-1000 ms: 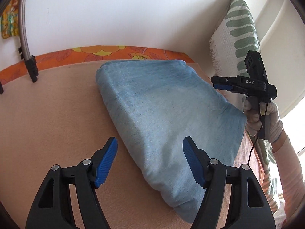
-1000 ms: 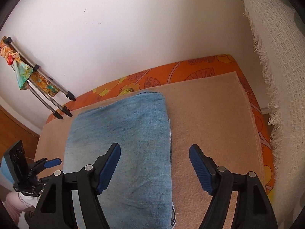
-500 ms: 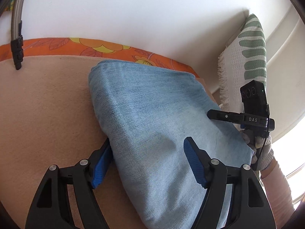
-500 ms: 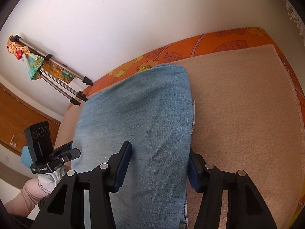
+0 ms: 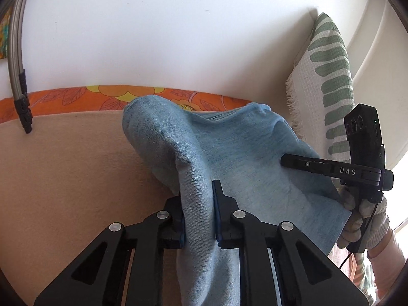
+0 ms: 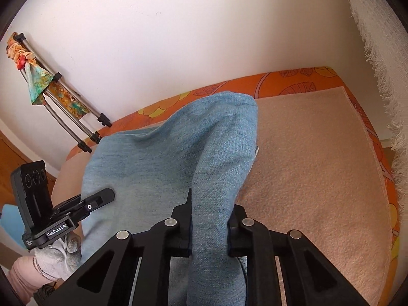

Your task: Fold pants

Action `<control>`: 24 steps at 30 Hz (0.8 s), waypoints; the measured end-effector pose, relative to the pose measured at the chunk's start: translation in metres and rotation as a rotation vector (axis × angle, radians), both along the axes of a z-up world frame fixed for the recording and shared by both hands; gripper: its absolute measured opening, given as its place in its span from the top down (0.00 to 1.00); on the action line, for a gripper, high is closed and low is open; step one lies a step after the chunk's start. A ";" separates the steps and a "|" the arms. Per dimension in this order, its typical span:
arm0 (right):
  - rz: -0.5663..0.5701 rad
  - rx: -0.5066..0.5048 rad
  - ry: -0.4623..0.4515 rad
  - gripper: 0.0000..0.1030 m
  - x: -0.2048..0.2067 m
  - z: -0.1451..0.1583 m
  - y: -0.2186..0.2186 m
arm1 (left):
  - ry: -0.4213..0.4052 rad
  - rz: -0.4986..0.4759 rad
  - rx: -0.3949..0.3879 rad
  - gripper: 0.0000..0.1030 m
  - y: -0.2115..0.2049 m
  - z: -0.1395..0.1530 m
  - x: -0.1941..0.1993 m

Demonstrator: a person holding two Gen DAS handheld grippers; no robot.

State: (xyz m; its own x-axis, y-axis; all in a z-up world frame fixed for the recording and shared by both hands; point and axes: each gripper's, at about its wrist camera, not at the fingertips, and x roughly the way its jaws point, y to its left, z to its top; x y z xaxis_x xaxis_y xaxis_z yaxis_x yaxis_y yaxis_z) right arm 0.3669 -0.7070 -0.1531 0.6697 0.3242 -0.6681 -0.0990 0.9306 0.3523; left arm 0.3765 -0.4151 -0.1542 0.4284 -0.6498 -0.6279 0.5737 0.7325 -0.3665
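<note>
Both hand-held grippers (image 5: 197, 211) (image 6: 209, 219) newly clamped on pants (image 5: 242, 158)

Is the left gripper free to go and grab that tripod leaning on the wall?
Probably not right now: the left gripper has just closed on a fold of the blue pants. The tripod stands off to its side, across the bed.

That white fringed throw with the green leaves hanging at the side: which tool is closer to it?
Right. The right tool grips the blue pants on the side just beside the throw; the left tool clamps the opposite side, further away.
</note>
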 end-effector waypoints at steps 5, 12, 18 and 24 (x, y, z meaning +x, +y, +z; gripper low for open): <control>-0.001 -0.002 -0.074 0.87 -0.017 0.026 0.004 | -0.054 -0.037 -0.028 0.89 -0.003 0.023 -0.004; 0.007 -0.052 -0.150 0.88 -0.029 0.049 0.014 | -0.122 -0.059 -0.029 0.90 -0.010 0.044 0.001; -0.028 -0.026 -0.122 0.88 -0.003 0.042 0.005 | -0.131 -0.022 -0.018 0.90 -0.013 0.047 0.032; -0.050 -0.054 -0.145 0.88 0.034 0.042 0.008 | -0.130 0.037 -0.001 0.91 -0.017 0.042 0.070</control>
